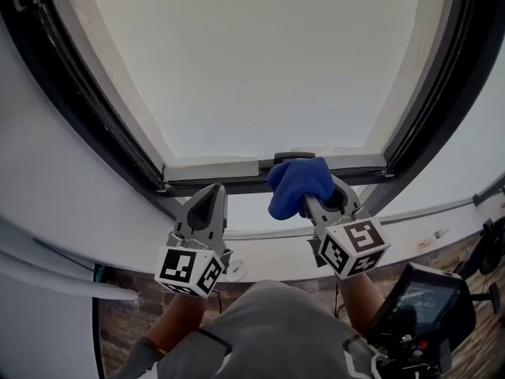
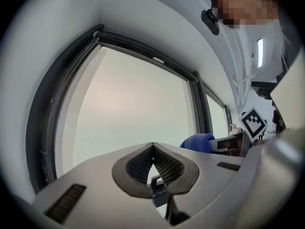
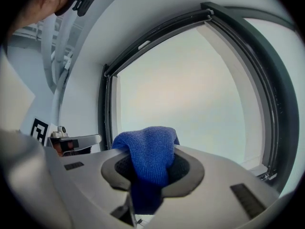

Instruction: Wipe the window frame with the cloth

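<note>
Currently, my right gripper (image 3: 151, 165) is clenched on the blue cloth (image 3: 148, 150). The right gripper view shows the fabric pinched between both pads, with a rounded fold bulging out past the fingertips toward the window glass (image 1: 260, 61) and a darker tail hanging down behind the jaws.

Position of the cloth, head view: it sits at the lower rail of the dark window frame (image 1: 229, 168), just right of the rail's middle, and it overlaps the rail. A small dark fitting (image 1: 293, 156) stands on the rail directly beyond the fold. Whether the cloth presses on the rail or only lies in front of it, I cannot tell.

My left gripper (image 2: 152, 149) is closed with nothing in it. The left gripper view shows its two ribbed pads meeting at the tips. In the head view it lies to the left of the right gripper, well apart from it, with its tip pointing at the lower rail, near the frame's left corner.

Each gripper carries its marker cube at the near end, above my forearms. A white sill (image 1: 260, 221) runs left to right just below the rail, and a white wall (image 1: 47, 172) surrounds the frame on the left side.
</note>
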Tool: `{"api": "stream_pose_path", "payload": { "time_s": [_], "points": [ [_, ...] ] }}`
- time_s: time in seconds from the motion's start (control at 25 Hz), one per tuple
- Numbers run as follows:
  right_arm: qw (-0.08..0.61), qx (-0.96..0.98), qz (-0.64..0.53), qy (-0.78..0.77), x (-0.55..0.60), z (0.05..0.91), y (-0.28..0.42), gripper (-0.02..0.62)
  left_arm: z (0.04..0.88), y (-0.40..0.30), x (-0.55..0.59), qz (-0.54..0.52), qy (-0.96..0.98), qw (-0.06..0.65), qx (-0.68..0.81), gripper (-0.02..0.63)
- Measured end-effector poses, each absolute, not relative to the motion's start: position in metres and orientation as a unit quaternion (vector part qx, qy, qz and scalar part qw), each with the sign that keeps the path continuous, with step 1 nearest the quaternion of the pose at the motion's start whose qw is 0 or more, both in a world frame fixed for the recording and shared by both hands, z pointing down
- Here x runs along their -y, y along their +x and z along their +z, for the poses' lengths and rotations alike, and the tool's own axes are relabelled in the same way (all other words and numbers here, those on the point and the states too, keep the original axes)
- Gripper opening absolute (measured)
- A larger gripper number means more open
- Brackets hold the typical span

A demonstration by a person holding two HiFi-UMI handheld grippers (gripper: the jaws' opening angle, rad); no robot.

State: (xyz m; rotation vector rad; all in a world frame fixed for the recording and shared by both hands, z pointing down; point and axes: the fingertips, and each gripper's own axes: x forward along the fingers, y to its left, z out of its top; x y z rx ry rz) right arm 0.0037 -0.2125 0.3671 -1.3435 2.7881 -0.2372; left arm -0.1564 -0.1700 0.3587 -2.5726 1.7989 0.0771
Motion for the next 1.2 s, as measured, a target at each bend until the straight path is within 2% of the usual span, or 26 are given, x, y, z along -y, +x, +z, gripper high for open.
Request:
{"api": "stream_pose_path", "payload": {
  "time_s": [0.28, 0.52, 1.2],
  "points": [
    [-0.003, -0.893, -0.061, -0.446, 0.215, 0.373, 0.028, 0.117, 0.359, -0.133, 0.177, 0.01, -0.829, 0.005, -0.559, 0.008],
    [0.006, -0.889, -0.059, -0.453, 0.215, 0.366, 0.04, 0.117, 0.353, -0.125, 0.172, 0.031, -0.838, 0.021, -0.544, 0.008],
    [0.013, -0.887, -0.049, -0.459, 0.218, 0.355, 0.046, 0.117, 0.363, -0.121, 0.173, 0.019, -0.844, 0.01, -0.536, 0.009]
  ]
}}
